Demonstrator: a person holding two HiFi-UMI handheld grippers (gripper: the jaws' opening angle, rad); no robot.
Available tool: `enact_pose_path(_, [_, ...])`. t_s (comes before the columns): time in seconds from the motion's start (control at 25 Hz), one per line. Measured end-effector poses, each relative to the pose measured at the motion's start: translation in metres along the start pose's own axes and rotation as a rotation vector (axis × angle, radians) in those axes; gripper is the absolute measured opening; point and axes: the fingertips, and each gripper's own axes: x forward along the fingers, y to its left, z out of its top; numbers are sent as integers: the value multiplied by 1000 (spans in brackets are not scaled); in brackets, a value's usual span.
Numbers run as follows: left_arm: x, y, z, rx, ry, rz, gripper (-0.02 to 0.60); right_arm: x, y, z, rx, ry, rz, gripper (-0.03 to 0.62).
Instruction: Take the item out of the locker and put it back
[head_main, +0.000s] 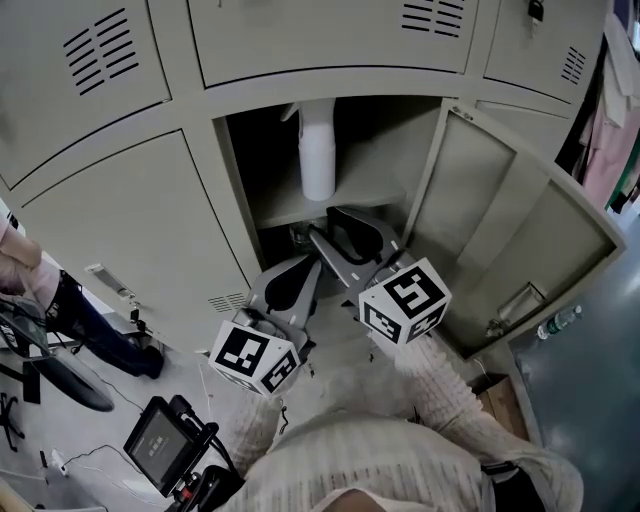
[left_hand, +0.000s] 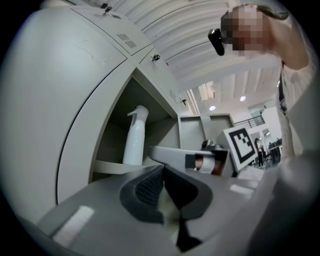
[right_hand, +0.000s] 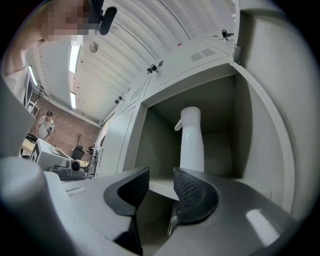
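A white spray bottle (head_main: 318, 150) stands upright on the shelf (head_main: 370, 195) inside the open locker; it also shows in the left gripper view (left_hand: 134, 140) and the right gripper view (right_hand: 191, 140). My right gripper (head_main: 335, 218) is just in front of the shelf and below the bottle, with its jaws a little apart and nothing between them (right_hand: 161, 180). My left gripper (head_main: 305, 265) hangs lower and to the left, outside the locker, with its jaws shut on nothing (left_hand: 163, 172). Neither gripper touches the bottle.
The locker door (head_main: 510, 240) stands swung open to the right. Shut locker doors (head_main: 130, 230) surround the opening. On the floor are a black screen device (head_main: 160, 440) at left, a cardboard box (head_main: 495, 395) and a water bottle (head_main: 560, 322) at right. A person (head_main: 60, 300) is at far left.
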Motion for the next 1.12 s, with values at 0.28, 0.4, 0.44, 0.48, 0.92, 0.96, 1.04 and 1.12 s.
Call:
enact_pose_path(0.28, [7,3,8,11,-22,-13,6,24,-26,20,-25,-8,-79,269])
enact_pose_path(0.4, [9,5,11,15,-31,-13,6,33,-39,26,-37,8,-114,332])
enact_pose_path(0.44, [9,6,11,15,-33,-13,6,36,-42,28,-39,15,-124,347])
enact_pose_path(0.48, [10,7,11,14,-35,-13,6,38,-47,29,-40,21,-135,357])
enact_pose_path(0.92, [15,11,10,-10,-47,-13,6,62,-75,25,-50,131,-201,387])
enact_pose_path(0.96, [15,11,10,-10,-50,-13,6,64,-76,25,-56,141,-203,386])
enact_pose_path(1.04, [17,11,11,-7,-50,-15,6,68,-77,26,-61,154,-204,385])
enact_pose_path(1.12, [17,13,10,-7,-47,-15,6,72,-79,25,-57,169,-203,376])
